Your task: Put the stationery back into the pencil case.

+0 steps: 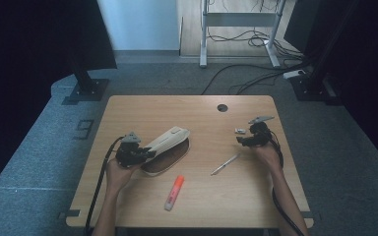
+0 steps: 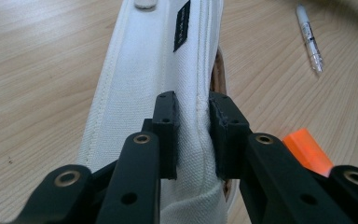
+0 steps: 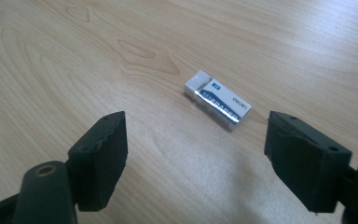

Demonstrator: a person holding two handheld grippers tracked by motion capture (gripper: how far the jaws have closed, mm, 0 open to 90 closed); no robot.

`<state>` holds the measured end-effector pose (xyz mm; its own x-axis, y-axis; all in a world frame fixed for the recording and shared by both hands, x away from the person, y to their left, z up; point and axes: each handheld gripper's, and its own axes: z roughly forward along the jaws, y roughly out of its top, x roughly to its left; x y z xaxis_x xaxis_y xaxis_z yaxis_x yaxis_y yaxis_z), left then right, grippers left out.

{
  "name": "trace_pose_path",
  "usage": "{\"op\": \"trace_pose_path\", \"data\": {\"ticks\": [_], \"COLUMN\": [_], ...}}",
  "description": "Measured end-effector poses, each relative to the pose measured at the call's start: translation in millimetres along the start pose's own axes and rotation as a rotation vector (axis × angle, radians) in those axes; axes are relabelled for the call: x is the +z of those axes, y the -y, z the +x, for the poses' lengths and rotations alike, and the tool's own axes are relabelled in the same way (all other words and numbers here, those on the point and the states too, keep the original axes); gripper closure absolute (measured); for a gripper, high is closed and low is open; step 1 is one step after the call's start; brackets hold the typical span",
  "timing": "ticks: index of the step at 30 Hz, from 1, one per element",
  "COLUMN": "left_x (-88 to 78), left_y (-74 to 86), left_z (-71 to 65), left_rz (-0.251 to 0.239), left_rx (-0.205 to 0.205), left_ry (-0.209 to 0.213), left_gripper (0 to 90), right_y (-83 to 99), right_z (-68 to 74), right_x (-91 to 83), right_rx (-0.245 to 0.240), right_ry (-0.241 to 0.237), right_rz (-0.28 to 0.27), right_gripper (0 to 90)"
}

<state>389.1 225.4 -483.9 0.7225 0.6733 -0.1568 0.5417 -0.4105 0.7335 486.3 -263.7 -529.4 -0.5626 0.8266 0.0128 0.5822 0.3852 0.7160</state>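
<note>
1. Eraser, small white block in a blue-and-silver sleeve [image 3: 218, 103], lies flat on the wooden table [image 1: 197, 113] toward 2 o'clock, ahead of the right gripper [image 3: 196, 158]; jaws apart, nothing between, apparently lining up a pick.
2. Left gripper [image 2: 193, 135] is clamped on the cream canvas pencil case's flap [image 2: 168, 65] at 9 o'clock, likely holding it open.
3. Clear pen [image 1: 225, 164] and orange highlighter [image 1: 174, 192] lie near 6 o'clock.

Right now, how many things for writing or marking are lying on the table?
2: an orange highlighter near the front edge, and a clear pen mid-table, right of the pencil case. More may be hidden inside the case.
</note>
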Motion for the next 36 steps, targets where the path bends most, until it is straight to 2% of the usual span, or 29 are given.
{"op": "trace_pose_path", "data": {"ticks": [6, 13, 18, 24, 29, 36], "left_x": [-0.1, 0.1, 0.3, 0.7, 0.9, 1.5], "left_y": [-0.1, 0.0, 0.0, 0.1, 0.2, 0.2], "left_z": [0.1, 0.7, 0.7, 0.3, 0.6, 0.1], "left_rz": [0.0, -0.001, 0.001, 0.003, 0.003, 0.003], "left_rx": [0.001, 0.0, 0.0, 0.003, 0.002, 0.003], "left_ry": [0.001, 0.005, 0.008, 0.011, 0.013, 0.013], "left_gripper": [73.5, 73.5, 73.4, 73.2, 73.2, 73.0], "right_y": [-4.4, -11.0, -15.5, -16.9, -15.0, -12.8], "right_z": [-4.9, -11.0, -13.8, -17.7, -17.4, -6.7], "right_x": [9.8, 15.7, 22.2, 29.2, 32.4, 28.3], "right_rx": [-0.01, 0.002, -0.01, -0.015, -0.027, -0.046], "right_ry": [-0.006, -0.005, -0.002, -0.028, -0.056, -0.087], "right_rz": [0.013, -0.002, 0.013, 0.034, 0.053, 0.058], "right_gripper": [26.9, 31.9, 33.3, 37.3, 43.2, 52.7]}}
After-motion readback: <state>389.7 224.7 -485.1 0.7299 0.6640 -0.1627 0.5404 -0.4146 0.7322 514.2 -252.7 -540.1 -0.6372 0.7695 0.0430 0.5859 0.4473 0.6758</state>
